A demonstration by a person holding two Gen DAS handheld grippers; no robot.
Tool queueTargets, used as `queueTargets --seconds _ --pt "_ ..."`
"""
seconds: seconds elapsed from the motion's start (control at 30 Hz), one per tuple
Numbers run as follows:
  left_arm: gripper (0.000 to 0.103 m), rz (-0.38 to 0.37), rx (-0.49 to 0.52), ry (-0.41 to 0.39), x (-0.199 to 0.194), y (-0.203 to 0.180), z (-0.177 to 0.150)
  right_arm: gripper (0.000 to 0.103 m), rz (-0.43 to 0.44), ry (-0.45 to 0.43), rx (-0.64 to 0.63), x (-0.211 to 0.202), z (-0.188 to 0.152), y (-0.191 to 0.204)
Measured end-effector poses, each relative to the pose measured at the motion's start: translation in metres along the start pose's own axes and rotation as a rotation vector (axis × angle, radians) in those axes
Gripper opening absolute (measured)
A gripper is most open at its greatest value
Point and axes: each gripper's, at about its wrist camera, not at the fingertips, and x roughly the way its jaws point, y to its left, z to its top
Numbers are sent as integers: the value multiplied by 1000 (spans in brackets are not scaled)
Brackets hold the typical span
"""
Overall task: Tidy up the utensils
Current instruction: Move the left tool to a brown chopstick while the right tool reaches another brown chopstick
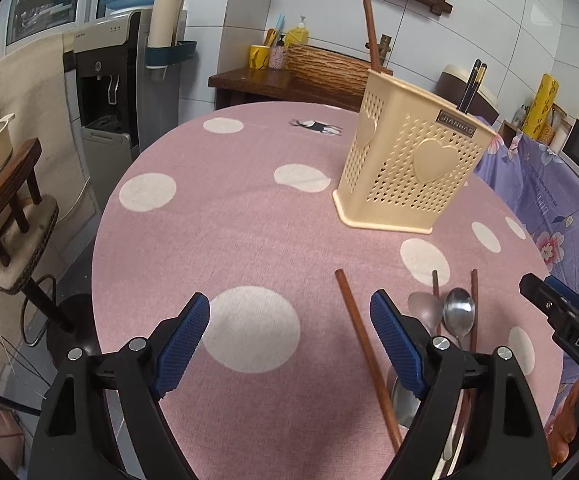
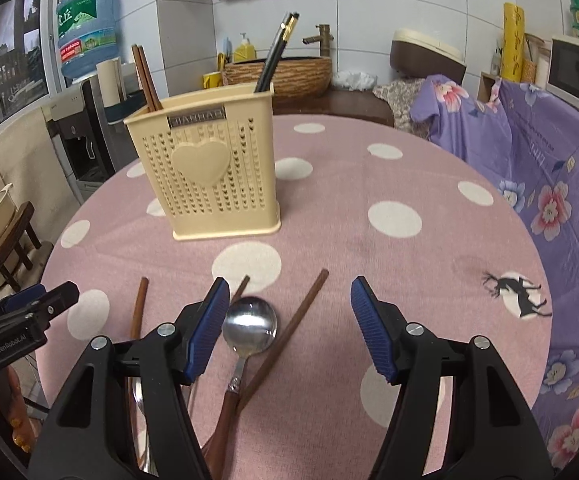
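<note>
Steel spoon [image 2: 249, 326] lies lengthwise, bowl toward the holder [image 2: 205, 172] (handle nearest).

A cream perforated holder [image 2: 209, 168], heart-embossed, is set upright on the table. Two brown chopsticks [image 2: 145, 78] are stood in its left compartment and a black pair [image 2: 275, 52] in its right, all leaning. Nearer the camera, a steel spoon [image 2: 249, 326] with a brown handle is laid bowl-up, flanked by loose brown chopsticks [image 2: 285, 332] lying flat. A second spoon [image 1: 423, 308] is partly hidden beside it.
</note>
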Motion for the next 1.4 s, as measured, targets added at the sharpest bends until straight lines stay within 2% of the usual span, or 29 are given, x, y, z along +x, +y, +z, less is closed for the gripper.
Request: queueTargets --seconds 0.03,0.2,0.3,0.67,0.87,0.93,1.03,1.1,1.17,1.27,1.4 --pt "80 0 -2 4 0 1 -3 64 -4 5 5 1 -2 -1" --pt "61 -14 -3 45 6 1 -13 64 -32 25 21 6 -16 -6" --pt "55 -25 9 61 9 -2 -14 64 -36 38 26 8 -22 -8" --pt "45 -89 72 155 43 -37 -9 64 -54 35 34 6 -25 -14" --pt "38 -69 96 167 51 -46 -11 64 -71 51 57 10 -23 -23" --pt "34 -57 110 163 51 -47 -10 64 -74 62 65 14 -22 -25" --pt "22 -34 130 157 54 -47 -9 63 -69 90 88 25 -16 -28" --pt "15 -25 134 156 57 -44 -6 59 -61 124 108 36 -11 -30" --pt "13 -26 136 159 59 -43 -3 53 -43 154 132 46 -8 -30" --pt "12 -34 132 164 63 -41 1 45 -30 192 144 61 -4 -24" --pt "12 -30 136 165 65 -42 3 35 -57 238 151 80 -1 -17"
